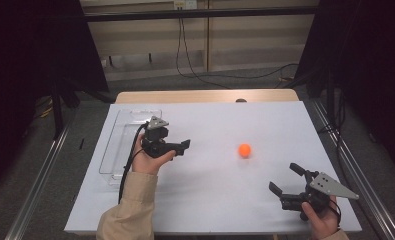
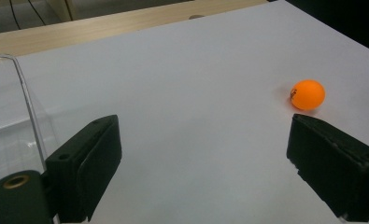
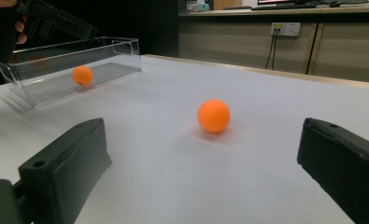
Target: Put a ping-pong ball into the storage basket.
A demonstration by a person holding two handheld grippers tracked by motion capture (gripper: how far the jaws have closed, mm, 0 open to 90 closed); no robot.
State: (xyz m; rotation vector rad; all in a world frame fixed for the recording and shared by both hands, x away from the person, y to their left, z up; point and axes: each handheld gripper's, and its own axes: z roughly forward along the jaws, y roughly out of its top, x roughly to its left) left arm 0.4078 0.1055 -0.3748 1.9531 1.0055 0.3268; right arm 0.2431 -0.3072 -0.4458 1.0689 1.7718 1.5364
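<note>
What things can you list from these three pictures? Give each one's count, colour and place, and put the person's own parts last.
Ball: one, orange, lying free on the white sheet right of centre, between the two grippers. The orange patch on the tray wall in the right gripper view looks like its reflection.
Tray: one, clear plastic, at the left edge of the sheet.
Sheet: one, white, covering the tabletop.
Table: one, light wood, showing as a strip at the far edge.
Cables: black, on the floor and wall behind the table.
Left gripper: one, black, beside the tray, jaws apart.
Right gripper: one, black, near right corner, jaws apart.
Hands: two; the left sleeve is beige.
</note>
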